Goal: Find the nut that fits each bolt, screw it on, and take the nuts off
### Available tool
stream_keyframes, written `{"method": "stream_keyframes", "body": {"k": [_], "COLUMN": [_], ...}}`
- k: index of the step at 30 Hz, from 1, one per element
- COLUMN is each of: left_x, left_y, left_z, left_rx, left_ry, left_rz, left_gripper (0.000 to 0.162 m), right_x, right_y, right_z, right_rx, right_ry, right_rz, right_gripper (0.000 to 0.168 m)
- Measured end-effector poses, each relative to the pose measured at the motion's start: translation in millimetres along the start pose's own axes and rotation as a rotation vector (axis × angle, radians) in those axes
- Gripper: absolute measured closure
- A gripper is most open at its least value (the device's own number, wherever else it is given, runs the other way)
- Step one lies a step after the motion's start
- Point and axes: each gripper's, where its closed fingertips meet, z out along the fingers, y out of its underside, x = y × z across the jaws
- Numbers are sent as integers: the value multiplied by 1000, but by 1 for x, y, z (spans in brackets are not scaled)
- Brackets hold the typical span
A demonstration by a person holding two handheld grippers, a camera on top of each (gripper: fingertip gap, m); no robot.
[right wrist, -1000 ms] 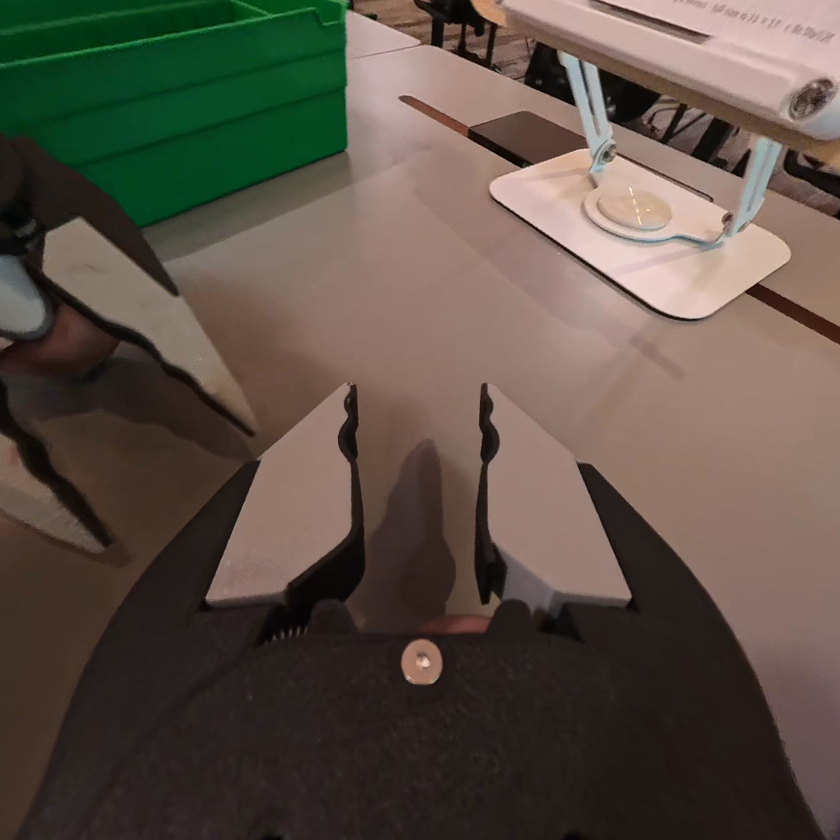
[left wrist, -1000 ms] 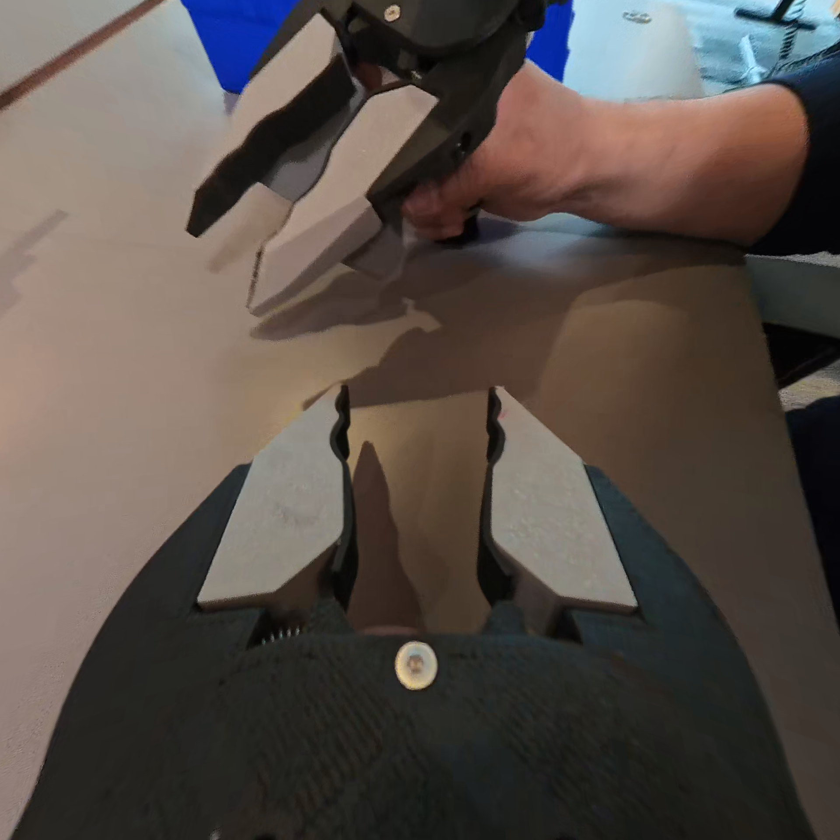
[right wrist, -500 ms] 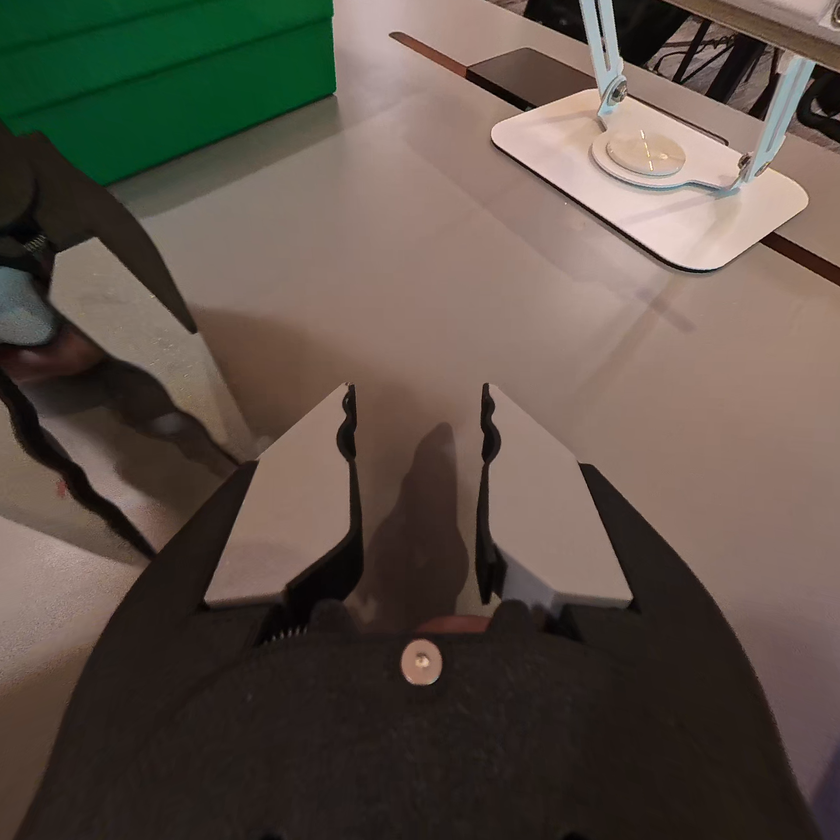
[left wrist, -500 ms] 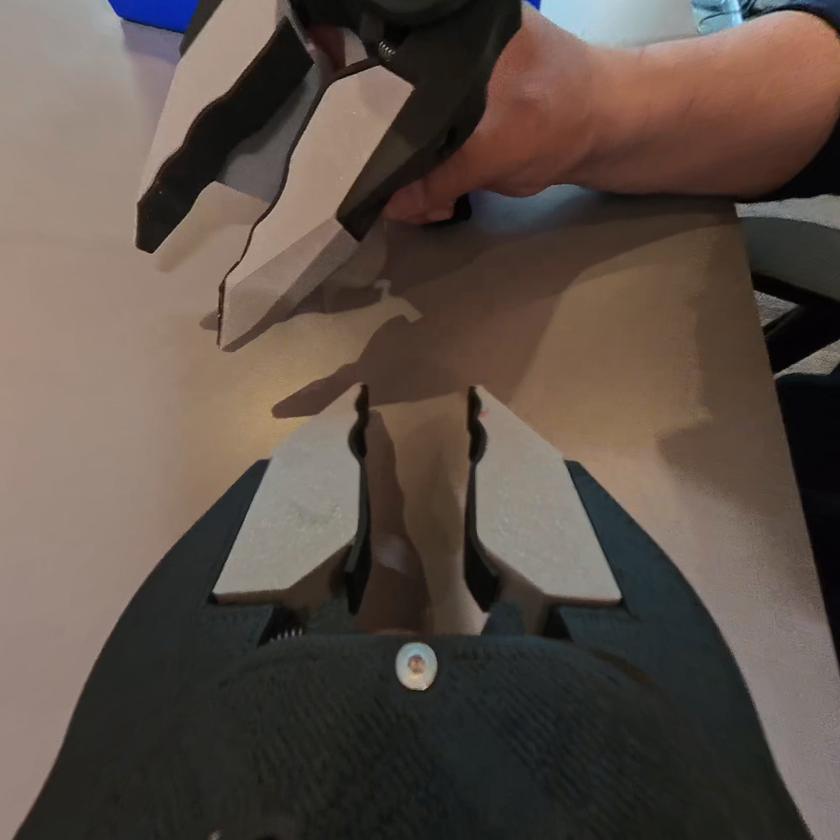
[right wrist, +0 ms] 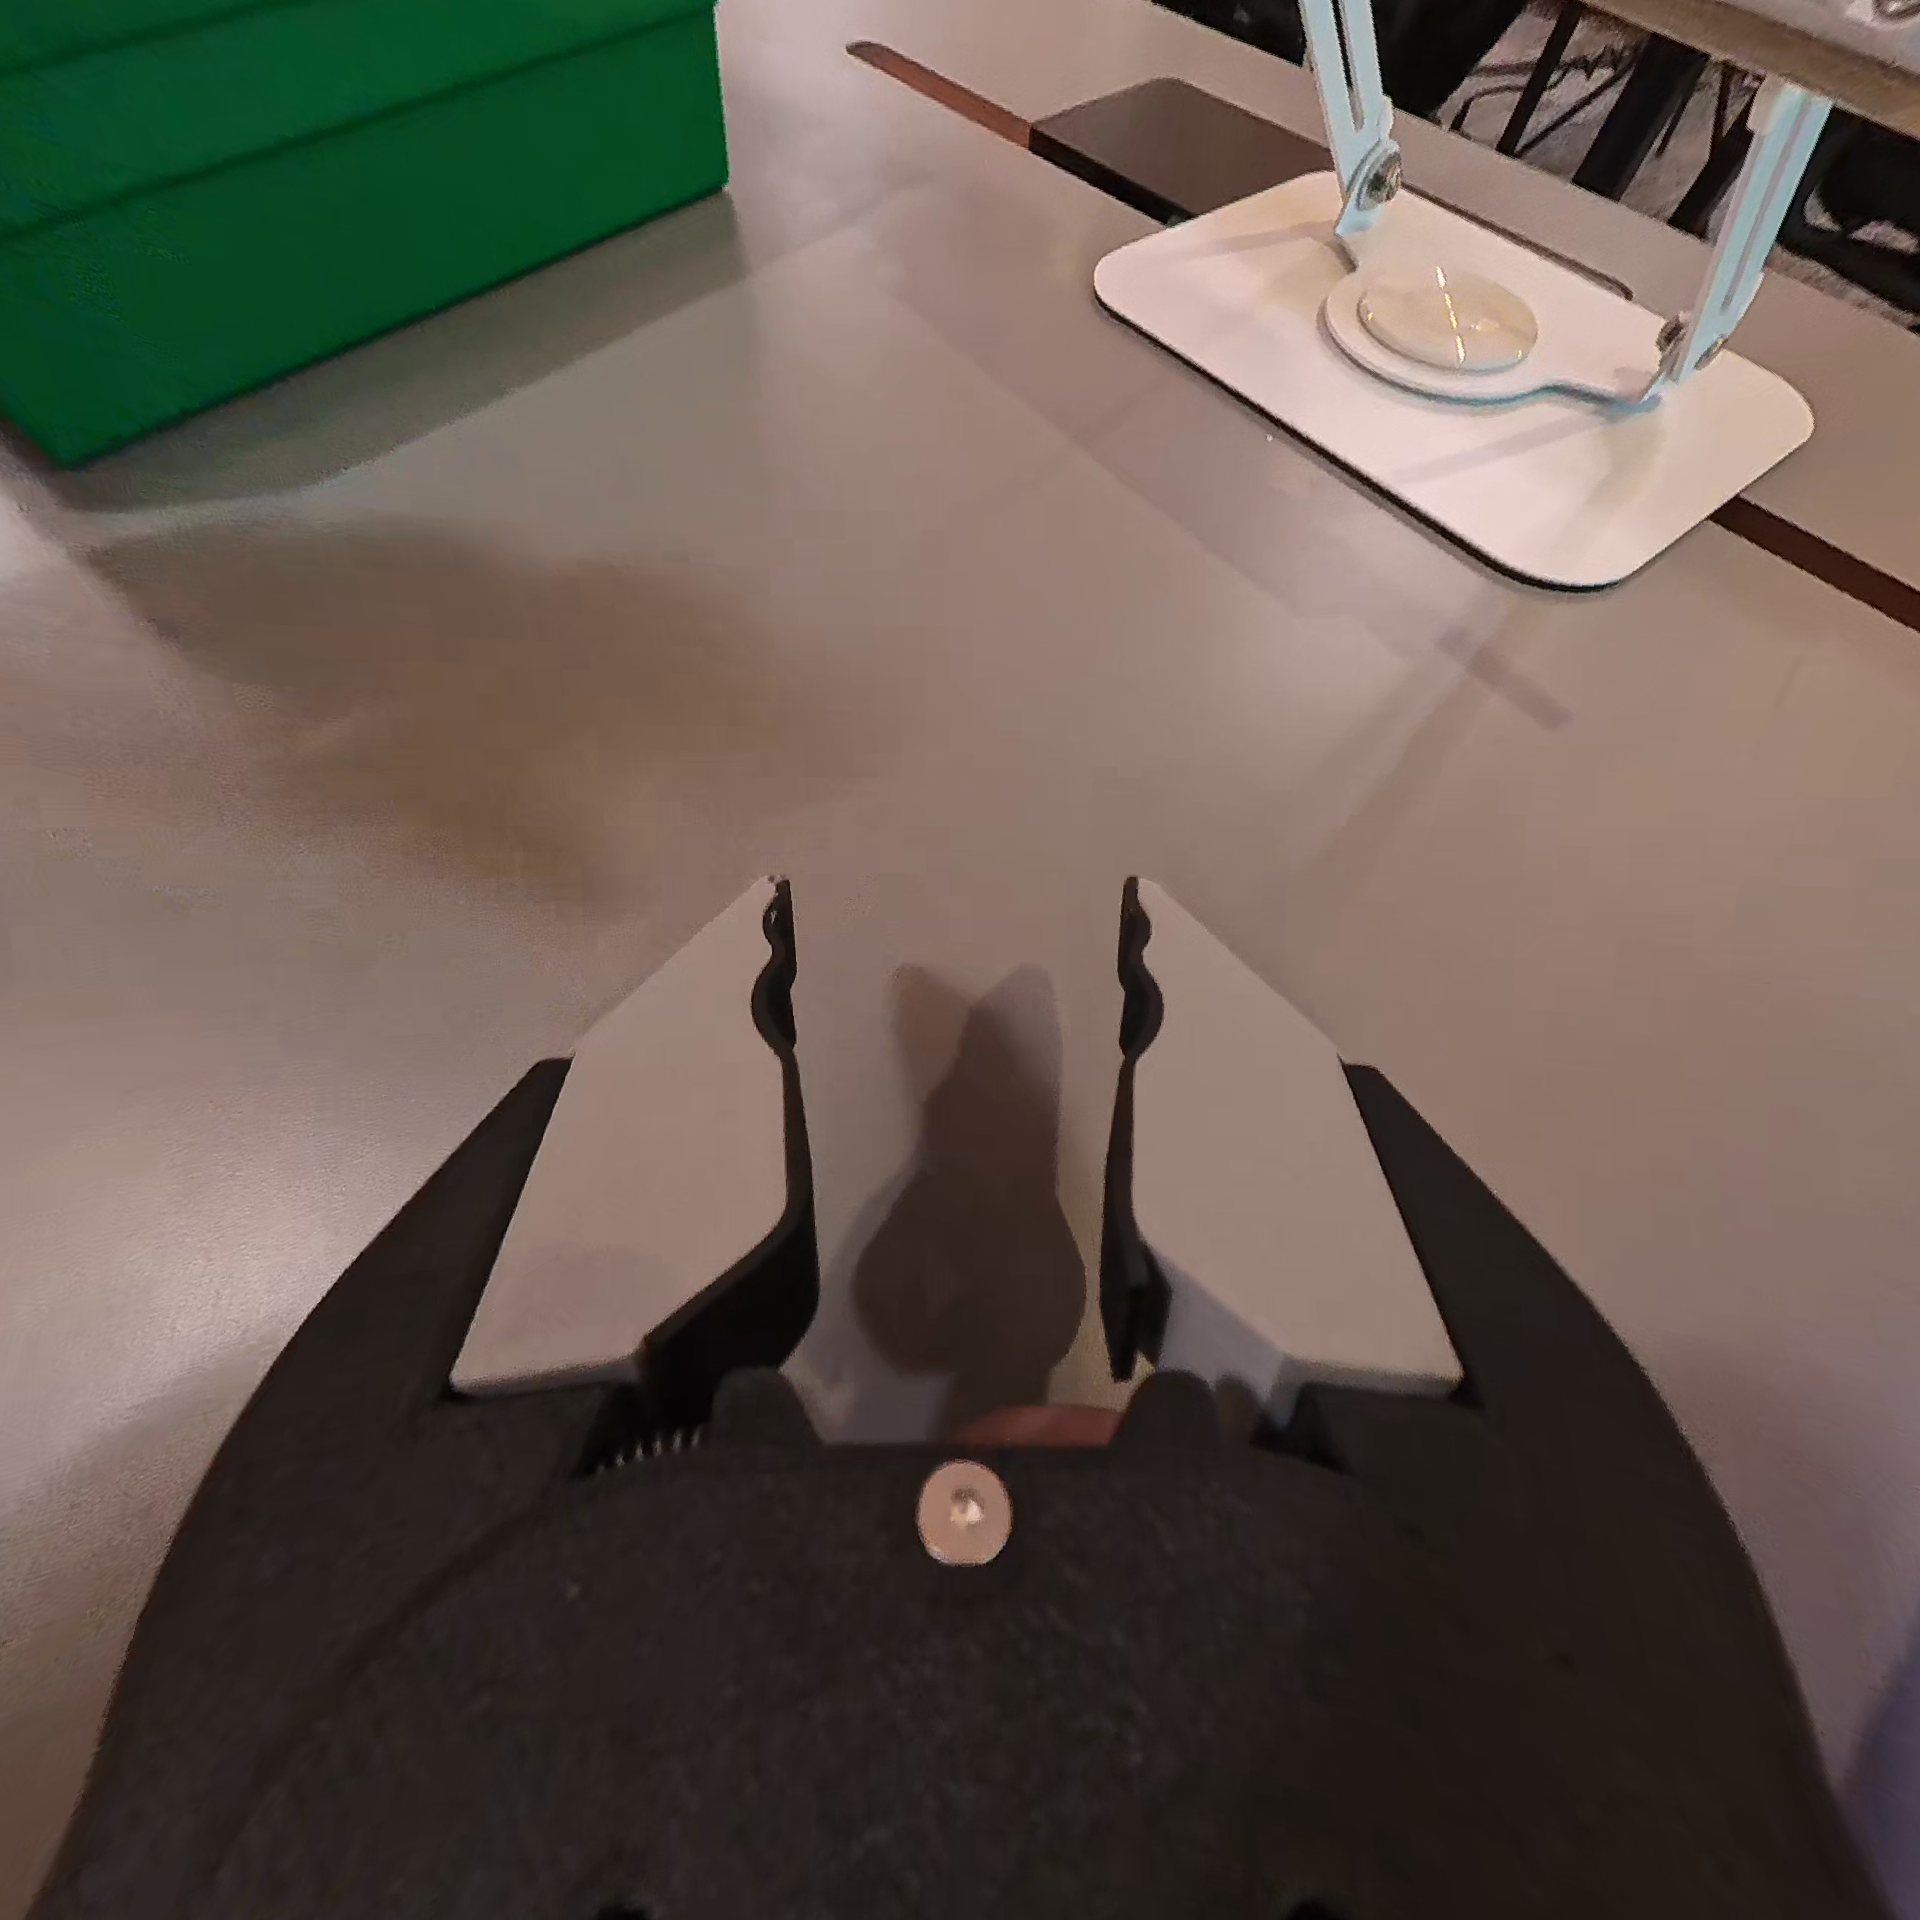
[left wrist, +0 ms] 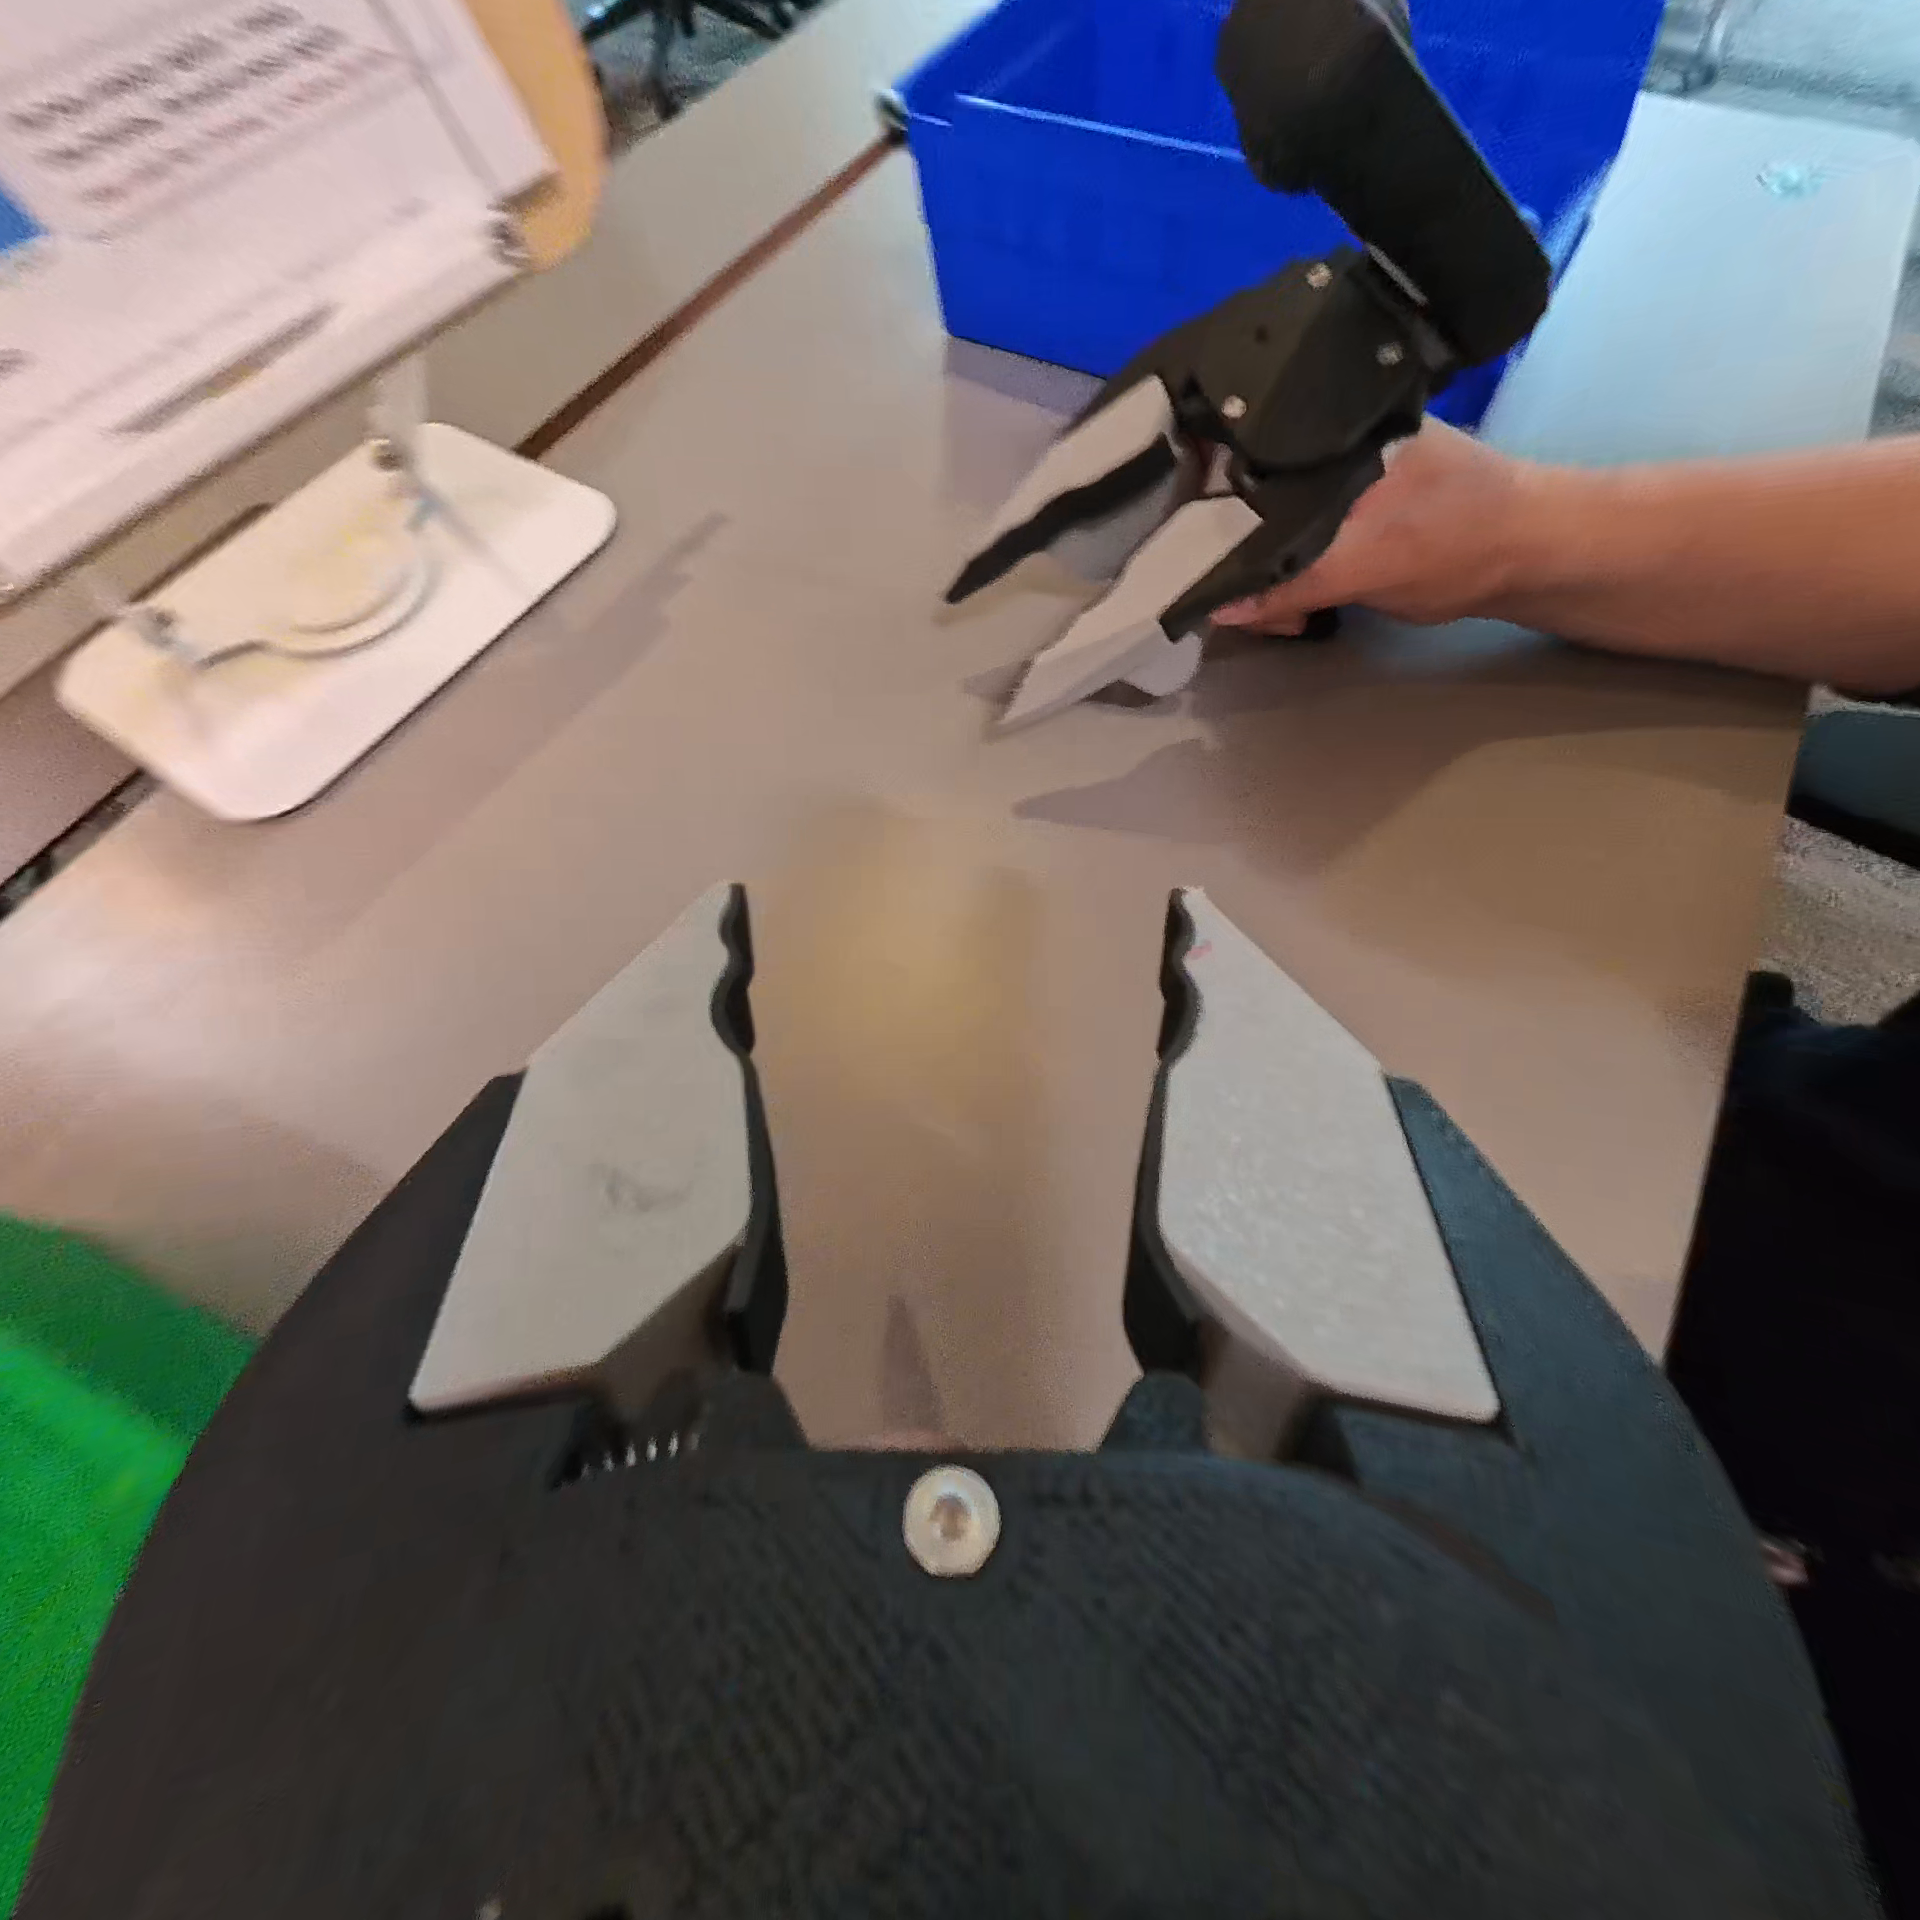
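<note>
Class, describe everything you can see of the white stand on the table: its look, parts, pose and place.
The white stand has a flat, rounded-corner rectangular base plate with a dark edge, lying flat on the grey table. A round disc sits on the plate. Two pale blue hinged arms rise from it, fastened by screws, and carry a tilted board with papers, seen blurred in the left wrist view. It stands beside a dark seam in the table, apart from the green bin.

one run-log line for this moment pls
left gripper: jaws open, empty | right gripper: jaws open, empty | table: no nut or bolt in view
</note>
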Motion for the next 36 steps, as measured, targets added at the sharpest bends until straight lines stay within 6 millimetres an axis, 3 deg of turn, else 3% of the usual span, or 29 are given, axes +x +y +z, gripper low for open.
{"method": "stream_keyframes", "body": {"k": [1, 6, 12, 15, 18, 22, 24, 26, 32, 36], "left_x": [-10, -78, -147, -165, -165, -149, -152, -161, -120, -118], "left_y": [-2, 3, 66, 95, 101, 114, 135, 142, 135, 154], "left_z": [-16, -74, -93, -104, -111, -99, -93, -88, -77, -74], "left_rx": [-9, -39, -129, -195, -167, -208, -307, -323, -328, -466], "left_ry": [-8, -139, -239, -238, -174, 6, -14, -71, 102, 45], "left_rz": [-21, -58, -113, -149, -117, -128, -58, -24, -64, 16], "left_gripper": [78, 78, 81, 81, 92, 100, 107, 112, 107, 109], "right_x": [0, -1, -2, 4, 4, 3, 2, 2, 3, 6], "right_y": [1, 2, 4, 4, 6, 6, 5, 5, 5, 5], "right_z": [0, 1, 6, 8, 11, 13, 12, 12, 12, 13], "right_rx": [-6, -17, -42, -47, -66, -74, -69, -62, -65, -66], "right_ry": [-2, 2, -44, -31, -47, -47, -48, -50, -30, -20], "right_rz": [3, -5, 30, 65, 75, 61, 52, 46, 36, 45], "right_gripper": [108, 108, 111, 113, 112, 113, 114, 115, 115, 115]}}
